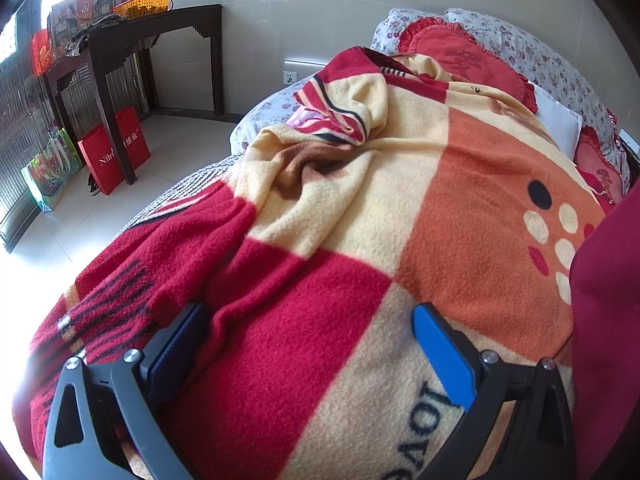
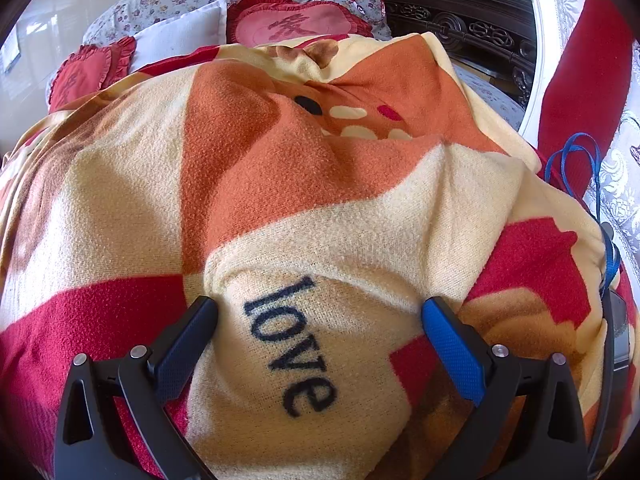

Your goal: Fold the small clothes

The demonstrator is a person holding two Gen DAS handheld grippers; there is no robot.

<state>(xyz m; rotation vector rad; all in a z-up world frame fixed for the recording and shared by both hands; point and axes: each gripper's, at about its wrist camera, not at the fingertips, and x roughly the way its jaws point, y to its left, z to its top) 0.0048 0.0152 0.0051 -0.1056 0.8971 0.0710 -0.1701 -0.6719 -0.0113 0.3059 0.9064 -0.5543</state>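
1. Left wrist view: my left gripper (image 1: pixel 312 316) sits low over a fleece blanket (image 1: pixel 360 208) spread across the bed. Both blue finger pads (image 1: pixel 440 356) are spread wide apart, with nothing clamped between them; the red and cream patches of the blanket lie in the gap.
2. Blanket pattern here: red, cream and orange blocks, with black and cream dots on the orange part. It is rumpled into a ridge further up the bed.
3. A dark red cloth (image 1: pixel 608 320) fills the right edge of this view, lying against or over the blanket; I cannot tell if it is a garment or a sleeve.
4. Beyond the blanket: a red frilled cushion (image 1: pixel 460 60) on floral bedding. To the left, a dark wooden table (image 1: pixel 160 32) with an orange basket (image 1: pixel 142 4) on top, and red paper bags (image 1: pixel 116 152) standing on the tiled floor beside its legs.
5. Right wrist view: my right gripper (image 2: pixel 320 312) is also splayed wide, gripping nothing. The fingertips rest at or just above the blanket (image 2: pixel 280 160); contact is not certain.
6. The word "love" (image 2: pixel 292 344) in black sits on the cream patch directly between the fingers.
7. Far end: red cushions (image 2: pixel 296 20) and a white pillow (image 2: pixel 184 32). A blue cord (image 2: pixel 580 168) lies at the blanket's right edge, near a carved dark furniture piece (image 2: pixel 460 20).
8. No small garment is clearly identifiable in either view.
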